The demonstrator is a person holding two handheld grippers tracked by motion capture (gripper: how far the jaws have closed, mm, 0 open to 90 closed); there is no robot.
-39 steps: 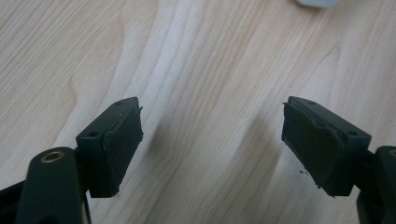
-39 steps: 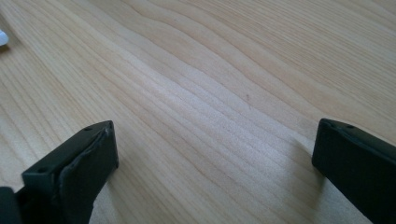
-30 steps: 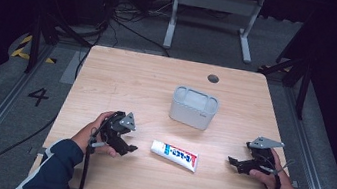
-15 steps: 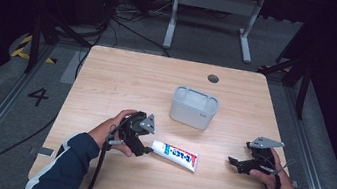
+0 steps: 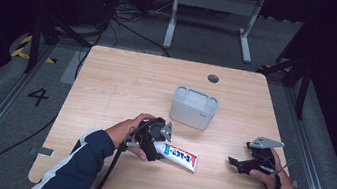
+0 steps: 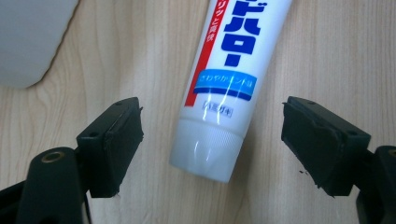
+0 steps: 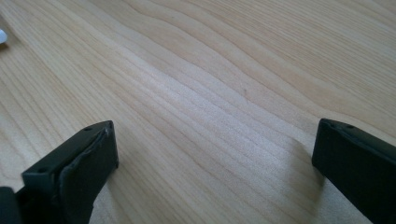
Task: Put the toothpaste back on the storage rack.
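Beside grey bin (image 5: 194, 108), left claw (image 6: 210, 140) wide astride toothpaste tube (image 6: 224, 88); right claw (image 7: 210, 154) wide.

The toothpaste tube (image 6: 219, 88) is showing large blue Japanese katakana, with "ハロー" readable, and smaller white characters on a light blue band, too small to read surely. A black numeral "4" (image 5: 38, 97) is showing on the floor left of the table.

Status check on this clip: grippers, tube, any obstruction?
Left hand-held gripper open, jaws astride the tube cap end, not touching. Right hand-held gripper open over bare table. Bin beyond tube, apart. Nothing in the way.
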